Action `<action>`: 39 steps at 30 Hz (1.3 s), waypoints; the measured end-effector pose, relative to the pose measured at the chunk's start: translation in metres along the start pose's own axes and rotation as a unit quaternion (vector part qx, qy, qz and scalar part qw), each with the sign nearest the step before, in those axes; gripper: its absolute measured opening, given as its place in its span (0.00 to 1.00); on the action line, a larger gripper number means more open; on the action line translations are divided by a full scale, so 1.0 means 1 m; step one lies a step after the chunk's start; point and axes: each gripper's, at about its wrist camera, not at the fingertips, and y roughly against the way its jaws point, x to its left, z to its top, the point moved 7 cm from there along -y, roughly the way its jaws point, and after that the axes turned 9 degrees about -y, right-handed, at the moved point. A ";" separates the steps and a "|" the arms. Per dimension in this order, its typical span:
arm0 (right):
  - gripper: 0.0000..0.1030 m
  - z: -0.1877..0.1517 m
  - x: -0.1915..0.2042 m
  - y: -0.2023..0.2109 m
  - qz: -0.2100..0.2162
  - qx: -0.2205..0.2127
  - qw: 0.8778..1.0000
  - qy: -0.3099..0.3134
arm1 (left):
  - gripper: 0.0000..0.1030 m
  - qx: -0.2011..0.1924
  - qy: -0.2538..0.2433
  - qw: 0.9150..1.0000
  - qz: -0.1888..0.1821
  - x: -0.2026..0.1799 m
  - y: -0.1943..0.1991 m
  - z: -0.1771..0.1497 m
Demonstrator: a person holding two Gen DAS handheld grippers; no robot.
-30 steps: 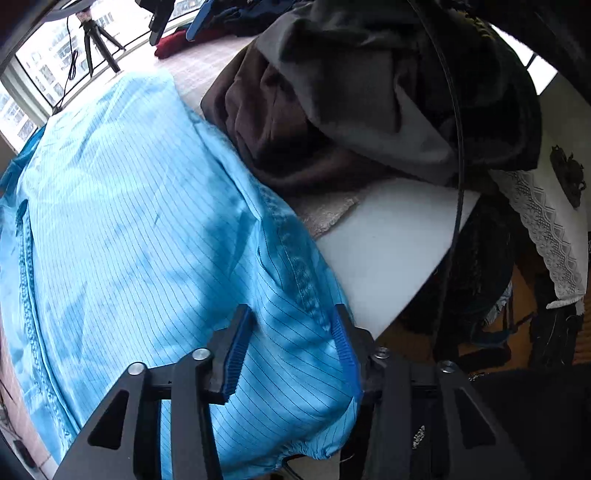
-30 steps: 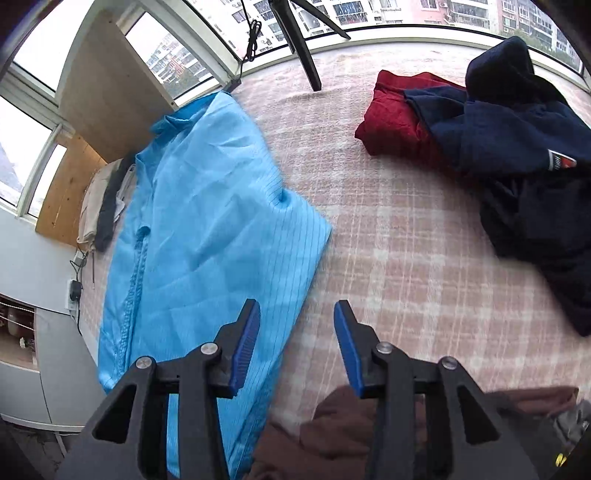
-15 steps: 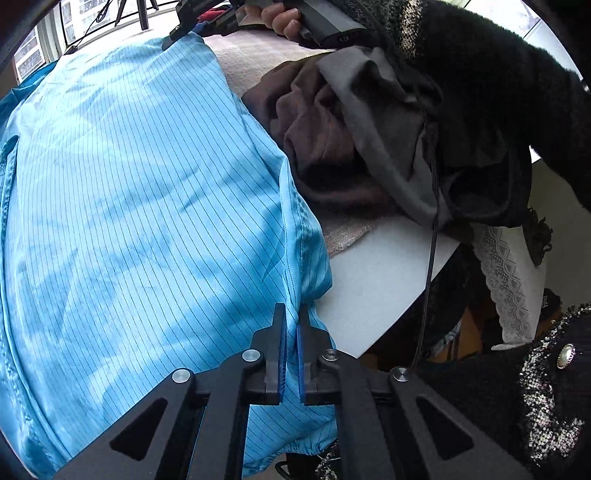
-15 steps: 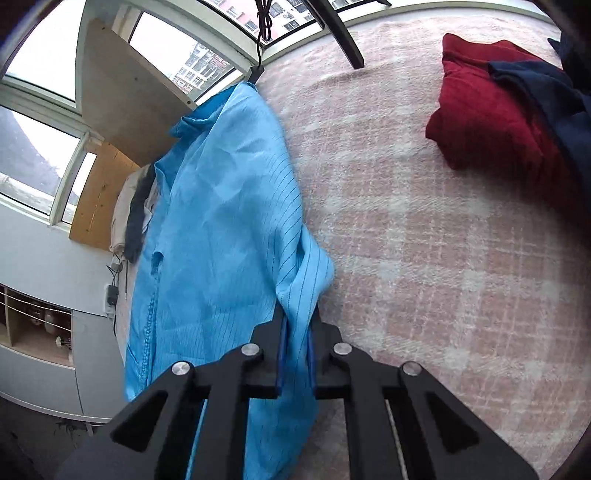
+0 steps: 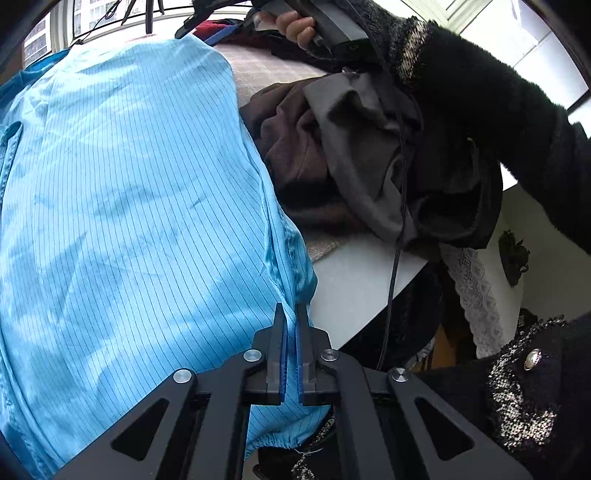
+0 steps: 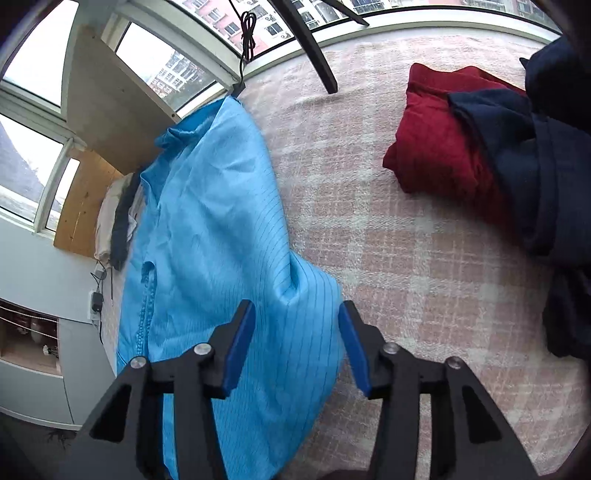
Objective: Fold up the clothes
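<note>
1. Blue pinstriped garment [image 5: 129,206]: spread flat along one side of the pink plaid blanket [image 6: 424,258], one corner reaching the blanket's near edge. A second ago it lay free of both claws.
2. Left claw [image 5: 290,325]: clenched on the garment's seamed edge, cloth pinched between the blue pads. A second ago its jaws stood apart over that same edge.
3. Right claw [image 6: 297,332]: released, jaws apart over the garment's raised corner, pads not pressing it. Half a second ago it pinched this corner; the jaws have just been opening.
4. Brown and grey clothes pile [image 5: 332,155]: beside the blue garment, unchanged.
5. Red garment [image 6: 436,136] and navy garment [image 6: 524,155]: heaped at the blanket's far side, overlapping.
6. Person's hand [image 5: 295,26] in a black sleeve: now gripping the right tool's handle above the pile.
</note>
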 end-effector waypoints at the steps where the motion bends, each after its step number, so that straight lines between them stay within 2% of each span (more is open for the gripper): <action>1: 0.49 -0.002 -0.002 -0.002 0.006 0.006 1.000 -0.008 | 0.02 -0.004 0.006 1.000 -0.007 0.001 0.002 0.000; 5: 0.48 -0.007 -0.007 -0.016 -0.009 0.019 1.000 -0.020 | 0.02 -0.019 0.031 0.999 -0.028 0.007 0.007 -0.002; 6: 0.37 -0.007 -0.007 -0.018 -0.011 0.021 0.999 -0.022 | 0.02 -0.021 0.035 0.999 -0.030 0.009 0.008 -0.002; 7: 0.21 -0.008 -0.006 -0.021 -0.013 0.023 0.999 -0.023 | 0.03 -0.022 0.038 0.999 -0.030 0.010 0.008 -0.003; 8: 0.16 -0.008 -0.005 -0.022 -0.017 0.022 0.999 -0.020 | 0.05 -0.023 0.040 0.999 -0.028 0.009 0.009 -0.004; 10: 0.14 -0.008 -0.001 -0.022 -0.030 0.015 0.999 -0.008 | 0.11 -0.030 0.041 0.998 -0.024 0.005 0.014 -0.007; 12: 0.13 -0.007 0.003 -0.022 -0.043 0.011 0.999 0.000 | 0.33 -0.043 0.032 0.998 -0.015 -0.003 0.018 -0.010; 13: 0.13 -0.007 0.004 -0.022 -0.045 0.011 0.999 -0.002 | 0.37 -0.043 0.025 0.999 -0.009 -0.005 0.017 -0.010; 16: 0.16 -0.007 0.003 -0.024 -0.043 0.021 0.999 -0.014 | 0.38 -0.033 0.000 0.999 0.011 -0.015 0.003 -0.007; 18: 0.16 -0.007 -0.001 -0.024 -0.049 0.024 0.998 -0.020 | 0.35 -0.016 -0.011 0.999 0.040 -0.013 -0.011 -0.005; 19: 0.16 -0.008 -0.002 -0.025 -0.049 0.022 0.998 -0.022 | 0.28 -0.008 -0.016 0.998 0.054 -0.012 -0.018 -0.005; 20: 0.16 -0.008 -0.003 -0.025 -0.050 0.020 0.998 -0.023 | 0.07 -0.005 -0.014 0.998 0.059 -0.010 -0.022 -0.005; 23: 0.10 -0.009 0.003 -0.021 -0.050 0.011 0.999 -0.018 | 0.02 -0.016 0.021 0.999 0.031 0.002 -0.021 -0.009; 25: 0.06 -0.007 0.016 -0.012 -0.045 -0.002 0.999 -0.013 | 0.02 -0.042 0.057 0.997 -0.003 0.011 -0.005 -0.011; 28: 0.05 0.000 0.051 0.005 -0.020 -0.022 1.000 -0.009 | 0.02 -0.094 0.108 0.989 -0.037 0.028 0.031 -0.020; 31: 0.05 0.003 0.108 0.007 -0.003 -0.024 0.999 0.027 | 0.02 -0.143 0.155 0.977 -0.037 0.048 0.068 -0.043; 33: 0.05 -0.001 0.150 -0.005 -0.003 -0.013 0.998 0.061 | 0.02 -0.167 0.187 0.968 -0.029 0.064 0.087 -0.063; 35: 0.05 -0.005 0.191 -0.021 -0.004 0.001 0.995 0.095 | 0.02 -0.172 0.220 0.960 -0.019 0.080 0.090 -0.084; 39: 0.05 -0.024 0.253 -0.091 -0.023 0.048 0.987 0.154 | 0.02 -0.179 0.283 0.942 0.001 0.111 0.094 -0.127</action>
